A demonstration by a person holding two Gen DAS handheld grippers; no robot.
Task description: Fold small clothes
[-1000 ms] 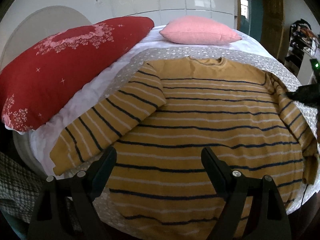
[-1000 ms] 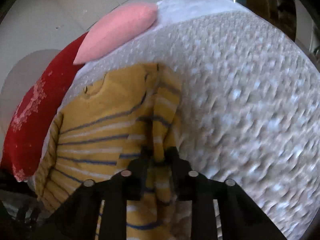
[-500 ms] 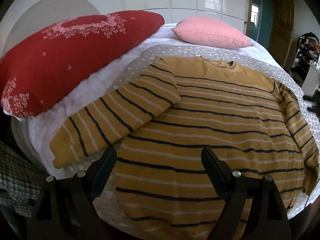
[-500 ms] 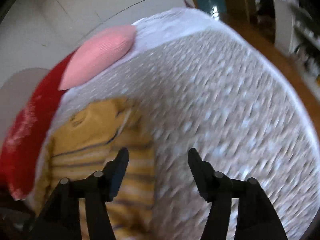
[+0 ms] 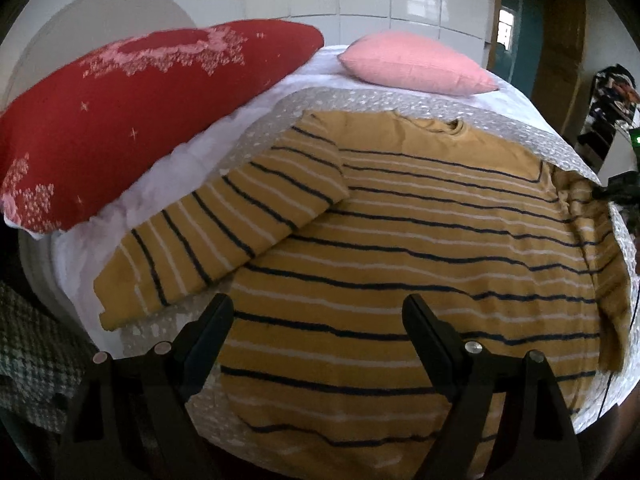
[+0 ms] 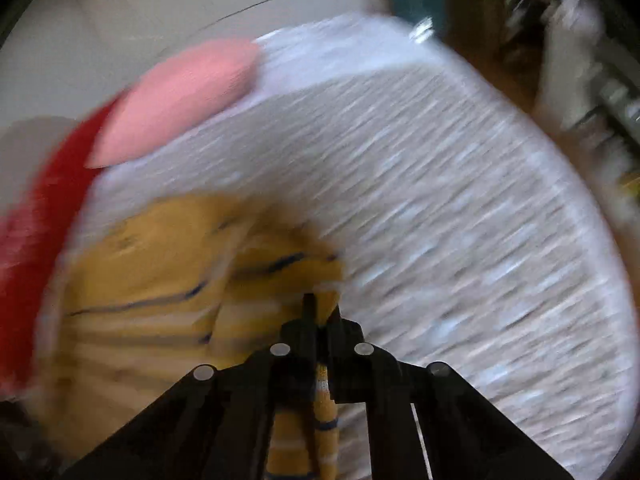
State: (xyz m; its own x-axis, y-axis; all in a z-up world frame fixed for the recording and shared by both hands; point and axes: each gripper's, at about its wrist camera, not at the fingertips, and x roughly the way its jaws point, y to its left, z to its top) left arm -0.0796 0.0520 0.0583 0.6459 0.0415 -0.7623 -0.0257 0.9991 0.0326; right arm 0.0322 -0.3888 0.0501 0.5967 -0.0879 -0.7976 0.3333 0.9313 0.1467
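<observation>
A mustard-yellow sweater (image 5: 400, 240) with dark and white stripes lies flat on the bed, neck towards the pillows. Its left sleeve (image 5: 224, 232) is spread out at an angle to the left. My left gripper (image 5: 316, 312) hangs open above the hem, with nothing between its fingers. The right sleeve (image 5: 596, 232) lies bunched along the sweater's right side. My right gripper (image 6: 322, 312) is shut on a fold of that sleeve (image 6: 288, 264), and striped cloth hangs down between the jaws. In the left wrist view the right gripper (image 5: 620, 194) shows at the right edge. The right wrist view is blurred.
A large red pillow (image 5: 140, 112) and a pink pillow (image 5: 412, 64) lie at the head of the bed. A grey patterned bedspread (image 6: 460, 220) lies under the sweater and runs bare to its right. Checked cloth (image 5: 28, 360) sits low on the left. Cluttered shelves (image 5: 612, 92) stand at the far right.
My right gripper let go of the sleeve, stood open over the bedspread, then shut on the sleeve again. The left gripper stayed open over the hem.
</observation>
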